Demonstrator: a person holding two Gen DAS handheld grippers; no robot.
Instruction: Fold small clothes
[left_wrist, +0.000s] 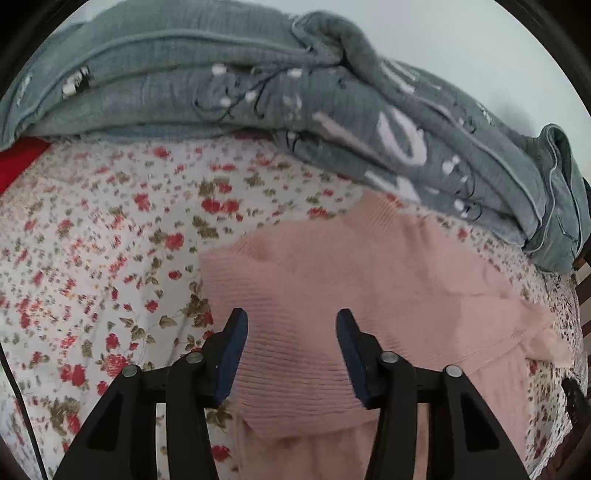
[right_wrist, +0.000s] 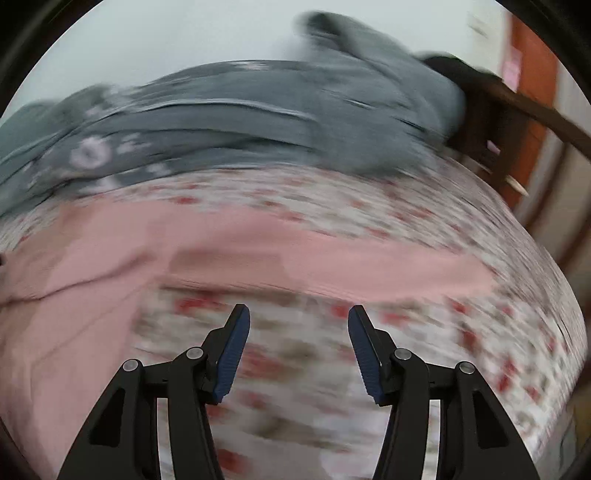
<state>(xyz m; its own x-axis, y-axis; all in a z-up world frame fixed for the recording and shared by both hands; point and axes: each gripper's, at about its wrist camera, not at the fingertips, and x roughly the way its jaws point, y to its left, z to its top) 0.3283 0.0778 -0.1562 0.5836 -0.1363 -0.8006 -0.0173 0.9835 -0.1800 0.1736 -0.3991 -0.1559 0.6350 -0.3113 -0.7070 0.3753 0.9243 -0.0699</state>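
Here the pink ribbed knit garment (left_wrist: 369, 280) is spread on the floral bedsheet (left_wrist: 92, 240), near a grey-green blanket (left_wrist: 258, 92) bunched at the far side. The left gripper (left_wrist: 291, 332) is held apart over the knit; the right gripper (right_wrist: 299, 328), apart, over bare sheet, its view blurred.

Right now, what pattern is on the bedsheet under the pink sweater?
White bedsheet with small red flowers and green leaves; clearest in the left wrist view.
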